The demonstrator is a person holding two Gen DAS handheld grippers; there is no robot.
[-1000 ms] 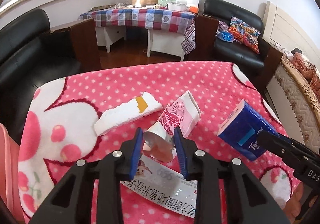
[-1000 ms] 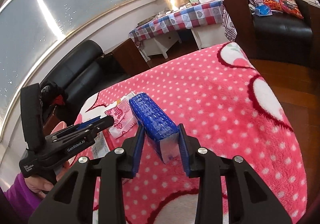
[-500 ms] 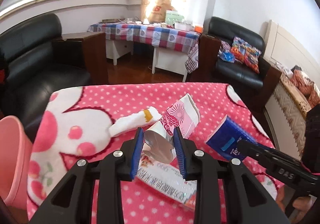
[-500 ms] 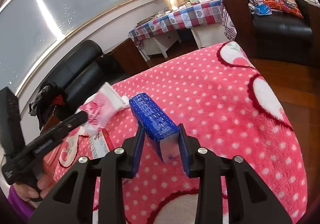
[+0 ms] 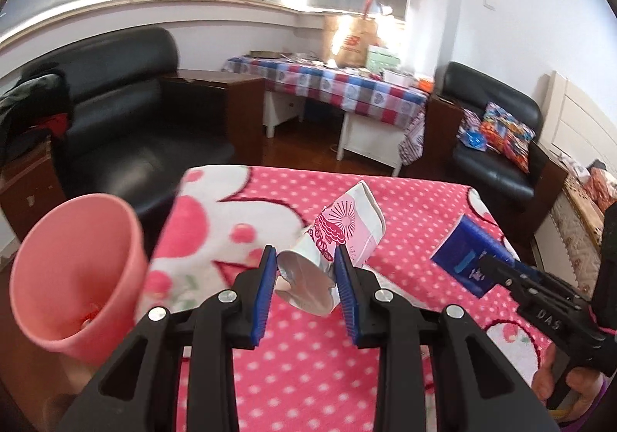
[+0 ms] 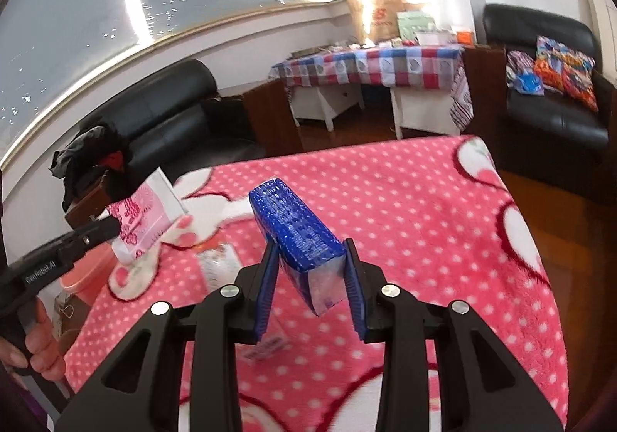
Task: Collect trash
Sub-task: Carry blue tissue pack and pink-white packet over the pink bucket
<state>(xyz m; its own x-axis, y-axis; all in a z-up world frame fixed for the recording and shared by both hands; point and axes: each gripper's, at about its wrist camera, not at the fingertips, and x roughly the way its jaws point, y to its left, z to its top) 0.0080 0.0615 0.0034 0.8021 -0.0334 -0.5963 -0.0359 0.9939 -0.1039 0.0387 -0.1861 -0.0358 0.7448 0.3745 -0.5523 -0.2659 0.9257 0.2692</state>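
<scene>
Left wrist view: the left gripper (image 5: pixel 304 278) clamps a crumpled pink-and-white foil-lined snack wrapper (image 5: pixel 339 235) above the pink polka-dot blanket (image 5: pixel 416 208), with a round pink plastic bin (image 5: pixel 77 278) low to its left. Ahead and to its right, the right gripper (image 6: pixel 310 278) grips a blue plastic tissue pack (image 6: pixel 297 231) aloft.

The right tool (image 5: pixel 540 316) reads "DAS"; the left tool (image 6: pixel 42 270) reads "GenRobot.AI".
</scene>
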